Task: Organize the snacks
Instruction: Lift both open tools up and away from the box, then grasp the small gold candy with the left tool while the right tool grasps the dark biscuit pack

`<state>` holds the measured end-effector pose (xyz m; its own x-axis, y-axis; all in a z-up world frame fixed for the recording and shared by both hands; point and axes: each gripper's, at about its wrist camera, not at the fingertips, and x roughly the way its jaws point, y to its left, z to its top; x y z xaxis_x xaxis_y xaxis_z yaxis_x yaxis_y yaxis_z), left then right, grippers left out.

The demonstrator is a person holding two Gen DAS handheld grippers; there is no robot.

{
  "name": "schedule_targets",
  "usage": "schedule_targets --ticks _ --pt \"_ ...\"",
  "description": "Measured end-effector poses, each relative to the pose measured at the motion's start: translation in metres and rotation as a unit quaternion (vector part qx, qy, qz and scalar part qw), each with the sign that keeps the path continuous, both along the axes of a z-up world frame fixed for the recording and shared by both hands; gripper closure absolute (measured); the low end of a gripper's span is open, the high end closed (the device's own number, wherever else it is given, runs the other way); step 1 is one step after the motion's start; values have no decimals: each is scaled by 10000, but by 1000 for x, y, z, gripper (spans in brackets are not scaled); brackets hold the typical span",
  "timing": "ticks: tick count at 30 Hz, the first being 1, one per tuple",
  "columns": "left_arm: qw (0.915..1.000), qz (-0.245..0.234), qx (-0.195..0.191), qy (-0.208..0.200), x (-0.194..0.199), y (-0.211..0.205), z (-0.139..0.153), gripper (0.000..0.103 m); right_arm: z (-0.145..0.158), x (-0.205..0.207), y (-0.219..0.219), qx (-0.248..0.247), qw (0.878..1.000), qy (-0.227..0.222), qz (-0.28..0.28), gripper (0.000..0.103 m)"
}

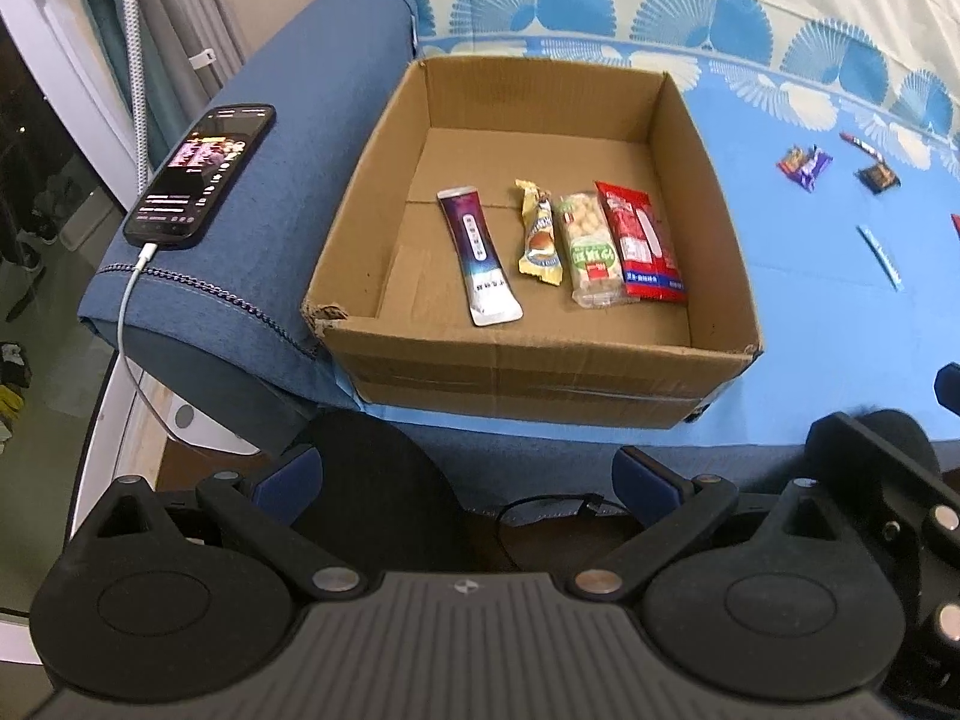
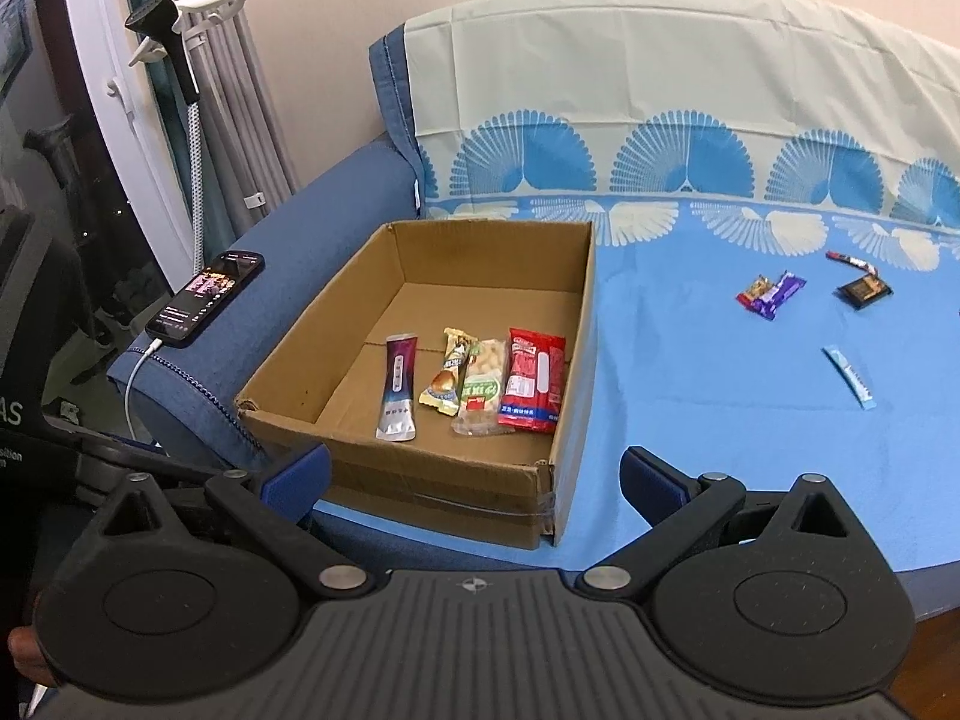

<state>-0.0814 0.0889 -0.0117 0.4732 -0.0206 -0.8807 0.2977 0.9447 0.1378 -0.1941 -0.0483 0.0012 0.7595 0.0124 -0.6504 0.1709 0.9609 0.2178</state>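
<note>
An open cardboard box (image 1: 708,192) (image 2: 576,372) sits on the sofa's blue cover. Inside lie a purple-white sachet (image 1: 479,255) (image 2: 398,387), a yellow wrapped snack (image 1: 538,234) (image 2: 449,381), a clear peanut pack (image 1: 591,249) (image 2: 483,387) and a red packet (image 1: 641,240) (image 2: 534,378), side by side. Loose snacks lie on the cover to the right: a purple one (image 1: 807,167) (image 2: 774,295), a dark one (image 1: 878,177) (image 2: 864,291), a light-blue stick (image 1: 881,255) (image 2: 849,377). My left gripper (image 1: 465,480) and right gripper (image 2: 474,480) are open and empty, in front of the box.
A phone (image 1: 201,174) (image 2: 207,294) on a charging cable lies on the sofa's blue armrest left of the box. A garment steamer stand (image 2: 180,60) and curtains are at the far left. A long red-dark stick (image 2: 849,261) lies at the far right.
</note>
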Motion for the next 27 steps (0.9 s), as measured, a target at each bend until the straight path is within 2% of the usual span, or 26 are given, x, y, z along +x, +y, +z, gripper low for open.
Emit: schedule_targets --ticks 15,21,27 --pt "9990 -119 373 225 21 -32 -12 0 -22 15 -33 412 9988 147 -217 1" --pt "9983 -377 429 113 41 -72 -6 0 -26 16 -82 491 9959 107 -758 1" --pt "9969 -706 346 13 71 -141 -1 0 -39 6 -163 411 9848 143 -1680 1"
